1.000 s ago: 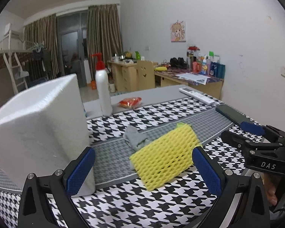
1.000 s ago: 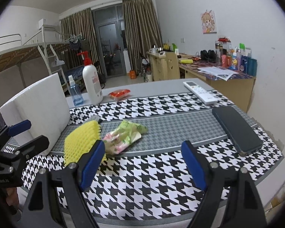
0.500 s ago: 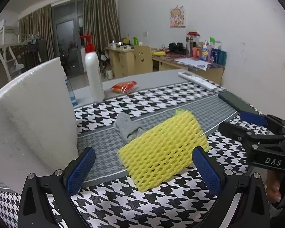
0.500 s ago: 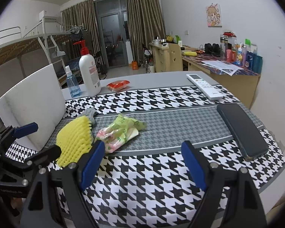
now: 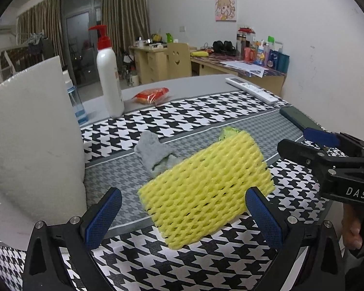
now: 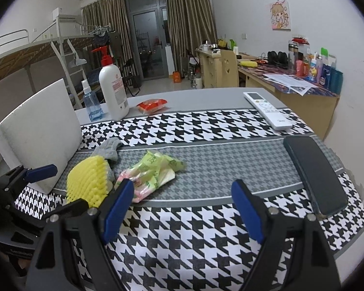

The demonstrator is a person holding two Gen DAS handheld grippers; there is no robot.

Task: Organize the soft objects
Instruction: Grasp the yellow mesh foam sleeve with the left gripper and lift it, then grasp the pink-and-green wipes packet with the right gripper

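Observation:
A yellow foam net (image 5: pixel 206 194) lies on the houndstooth cloth, between the fingers of my left gripper (image 5: pixel 183 215), which is open and does not press on it. A grey cloth (image 5: pixel 155 152) lies just behind the net. In the right wrist view a green and pink soft packet (image 6: pixel 150 174) rests beside the yellow net (image 6: pixel 89 181) and the grey cloth (image 6: pixel 108 149). My right gripper (image 6: pixel 183 206) is open with only bare tablecloth between its fingers, and the packet lies just beyond its left finger. A white foam block (image 5: pixel 34 145) stands at the left.
A lotion pump bottle (image 6: pixel 114 92), a small blue spray bottle (image 6: pixel 91 106) and a red snack packet (image 6: pixel 151 104) stand at the back. A white remote (image 6: pixel 267 110) and a dark flat case (image 6: pixel 315 169) lie at the right. The table edge (image 6: pixel 351 242) is near.
My left gripper has come lower and closer to the yellow net, which now fills the space between its fingers. My right gripper has drifted a little over the table. Both stay open.

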